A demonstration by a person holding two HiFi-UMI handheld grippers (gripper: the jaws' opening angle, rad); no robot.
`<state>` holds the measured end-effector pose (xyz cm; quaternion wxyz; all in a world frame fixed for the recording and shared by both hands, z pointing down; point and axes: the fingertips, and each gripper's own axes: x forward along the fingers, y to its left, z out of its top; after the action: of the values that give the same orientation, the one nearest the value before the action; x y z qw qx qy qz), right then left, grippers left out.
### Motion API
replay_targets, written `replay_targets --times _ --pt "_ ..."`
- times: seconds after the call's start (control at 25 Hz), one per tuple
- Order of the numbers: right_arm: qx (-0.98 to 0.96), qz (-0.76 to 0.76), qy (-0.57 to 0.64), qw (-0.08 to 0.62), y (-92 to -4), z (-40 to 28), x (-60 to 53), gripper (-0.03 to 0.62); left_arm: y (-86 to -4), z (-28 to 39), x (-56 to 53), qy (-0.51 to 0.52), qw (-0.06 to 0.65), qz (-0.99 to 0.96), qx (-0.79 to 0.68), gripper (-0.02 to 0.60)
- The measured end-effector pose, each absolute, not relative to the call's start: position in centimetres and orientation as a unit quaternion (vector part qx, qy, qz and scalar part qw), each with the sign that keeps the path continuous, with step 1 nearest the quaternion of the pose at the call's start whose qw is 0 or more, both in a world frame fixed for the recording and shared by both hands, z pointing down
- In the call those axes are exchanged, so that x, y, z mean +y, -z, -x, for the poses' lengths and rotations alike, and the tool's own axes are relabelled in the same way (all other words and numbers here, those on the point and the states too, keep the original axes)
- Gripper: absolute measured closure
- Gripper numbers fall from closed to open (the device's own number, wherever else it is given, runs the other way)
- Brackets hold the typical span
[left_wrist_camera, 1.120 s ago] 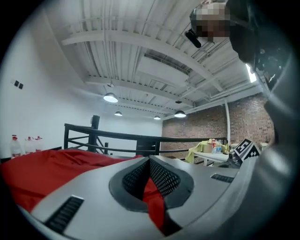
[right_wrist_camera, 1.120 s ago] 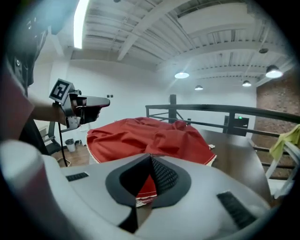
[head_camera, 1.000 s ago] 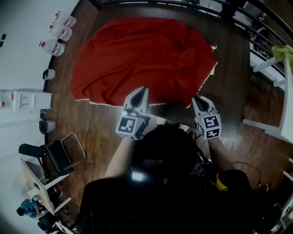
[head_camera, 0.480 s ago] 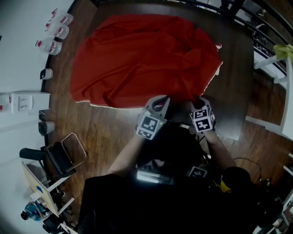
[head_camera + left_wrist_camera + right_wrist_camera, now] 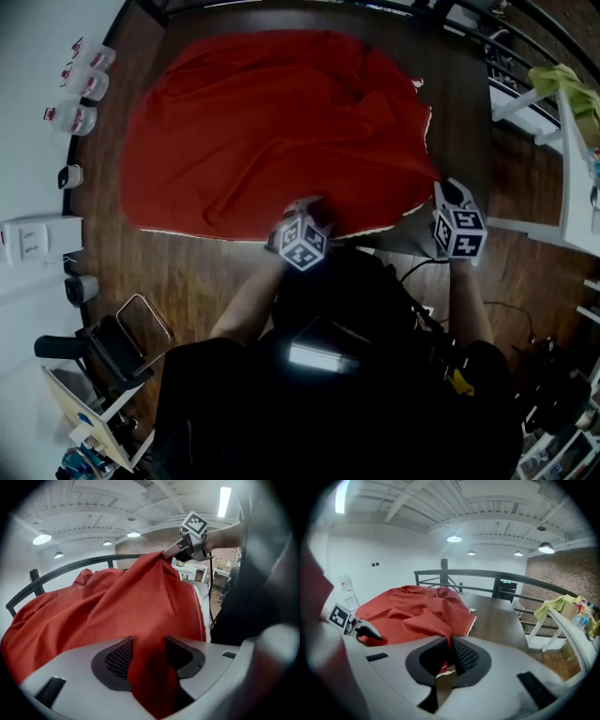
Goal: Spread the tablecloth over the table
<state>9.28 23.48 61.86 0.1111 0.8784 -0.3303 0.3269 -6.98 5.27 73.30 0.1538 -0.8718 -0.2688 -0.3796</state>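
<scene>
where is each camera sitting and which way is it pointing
Head view: on the person's head, looking steeply down at the red tablecloth on the table; shows forearms, left gripper, right gripper.
Left gripper view: on the left gripper, looking along its jaws, which have just been opening with cloth between them, toward the right gripper.
Right gripper view: on the right gripper, jaws shut on the cloth's edge, facing across the table to the railing; left gripper at left.
Shared: both gripper views show the tablecloth and the other gripper.

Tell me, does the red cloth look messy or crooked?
Yes. The tablecloth is rumpled, with big folds toward its far right part, and it sits off-centre, leaving the table bare along its right side.
</scene>
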Motion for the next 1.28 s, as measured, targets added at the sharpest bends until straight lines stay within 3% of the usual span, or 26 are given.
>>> replay_targets --times 0.2,0.4,0.48,0.68,0.88,1.28 --pt "-0.363 -0.871 -0.306 0.126 -58.6 -7.9 24.3 0.583 -74.2 7.3 4.8 0.398 0.115 0.873 -0.258 0.364" --pt "-0.364 -0.839 -0.264 0.307 -58.5 -7.4 25.4 0.582 -74.1 7.8 4.6 0.402 0.11 0.867 -0.273 0.364" --pt "-0.361 -0.824 -0.269 0.343 -59.7 -7.9 25.8 0.582 -74.3 7.9 4.4 0.406 0.112 0.865 -0.275 0.364" --pt "-0.348 -0.831 -0.298 0.316 -62.8 -11.1 25.0 0.582 -74.4 8.1 4.1 0.419 0.12 0.858 -0.271 0.37" --pt "-0.332 -0.806 -0.419 0.254 -69.9 -12.1 25.2 0.572 -74.1 8.2 3.9 0.426 0.124 0.857 -0.262 0.373" --pt "-0.315 -0.782 -0.466 0.27 -73.4 -8.5 31.4 0.582 -73.3 8.5 1.8 0.416 0.071 0.879 -0.221 0.39"
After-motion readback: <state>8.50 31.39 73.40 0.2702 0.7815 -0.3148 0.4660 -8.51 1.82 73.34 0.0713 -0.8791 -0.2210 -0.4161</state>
